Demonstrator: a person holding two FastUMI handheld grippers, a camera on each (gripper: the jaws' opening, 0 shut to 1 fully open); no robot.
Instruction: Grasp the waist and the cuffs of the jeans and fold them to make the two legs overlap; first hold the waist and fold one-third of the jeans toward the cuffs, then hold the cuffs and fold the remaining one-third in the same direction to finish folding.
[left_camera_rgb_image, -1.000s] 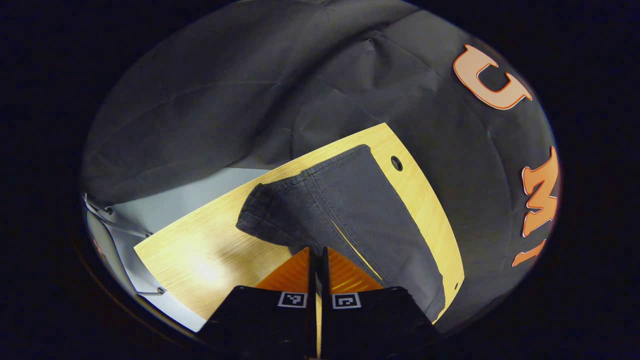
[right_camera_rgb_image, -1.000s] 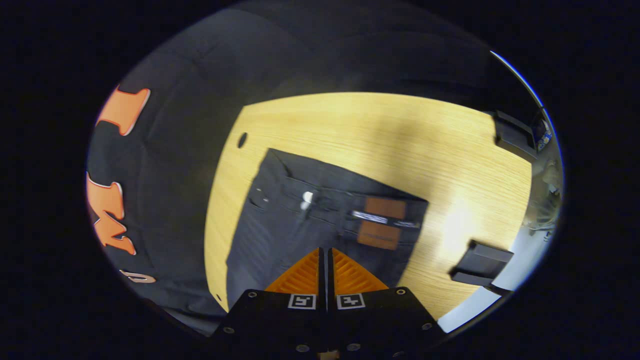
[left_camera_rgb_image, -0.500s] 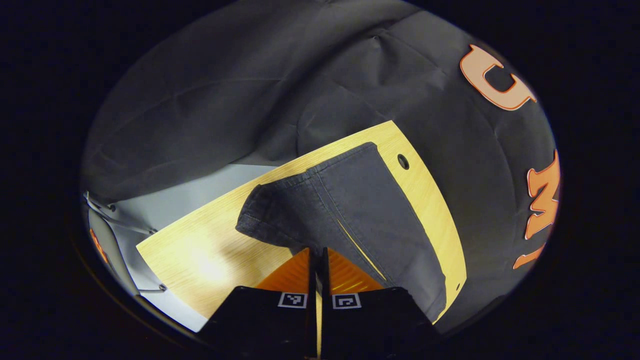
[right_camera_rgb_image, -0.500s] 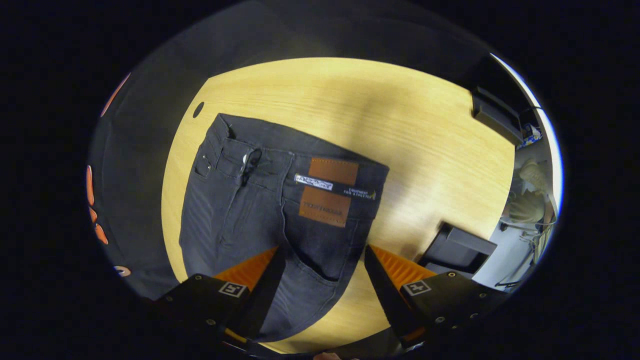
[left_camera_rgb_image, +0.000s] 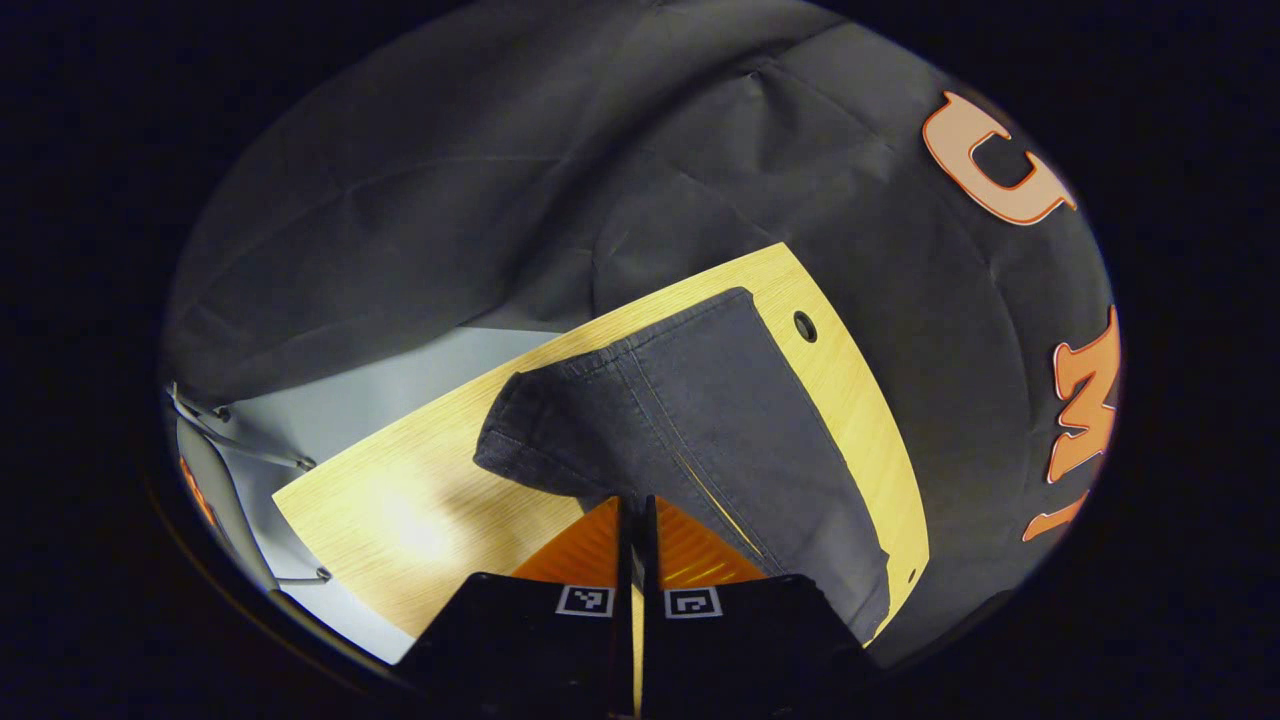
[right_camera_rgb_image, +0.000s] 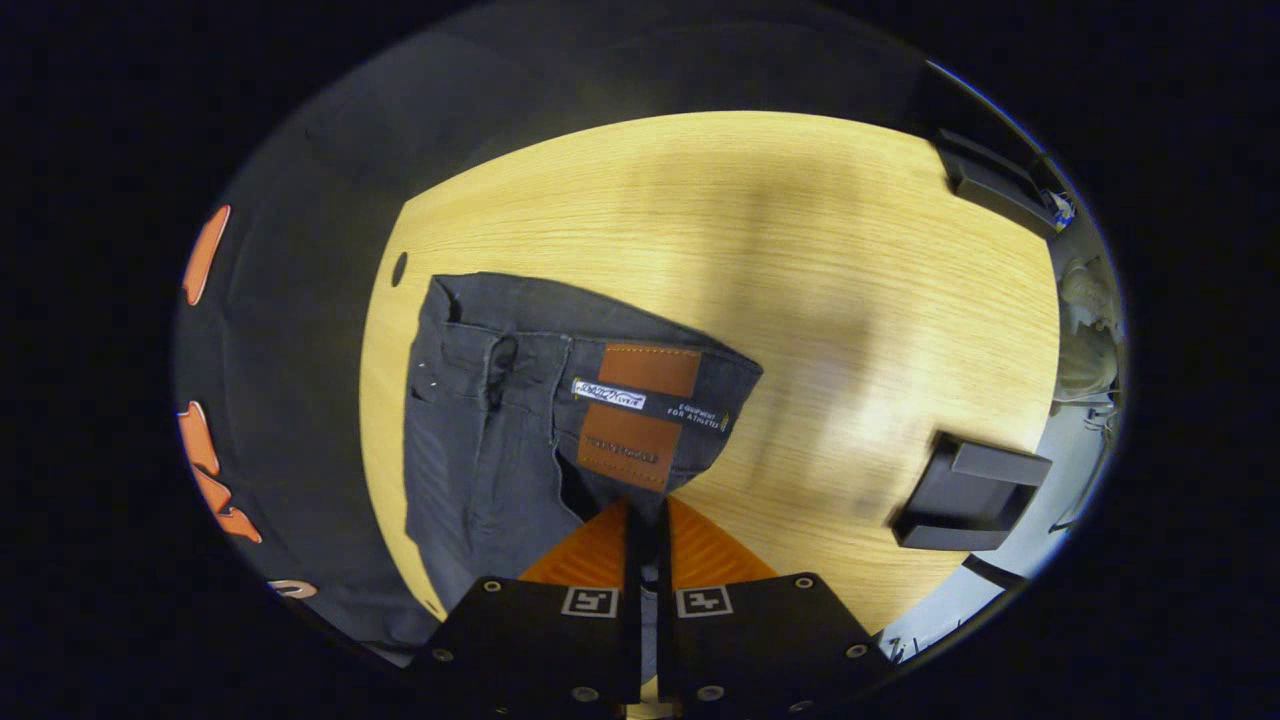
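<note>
Left gripper (left_camera_rgb_image: 634, 515) clenched on jeans (left_camera_rgb_image: 700, 430) cuff; right gripper (right_camera_rgb_image: 646, 520) clenched on waist (right_camera_rgb_image: 560, 385); wooden table (right_camera_rgb_image: 800, 260).

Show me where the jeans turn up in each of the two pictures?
Left gripper view: the jeans, cuff end, lie middle right on the table.
Right gripper view: the jeans, waist end with a brown patch, lie left of centre.
Shared landmark: the dark hole in the tabletop beside the jeans.

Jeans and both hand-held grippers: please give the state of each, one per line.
jeans: lying on the wooden table, legs overlapped
left hand-held gripper: shut on the jeans near the cuffs
right hand-held gripper: shut on the jeans below the waist
</note>
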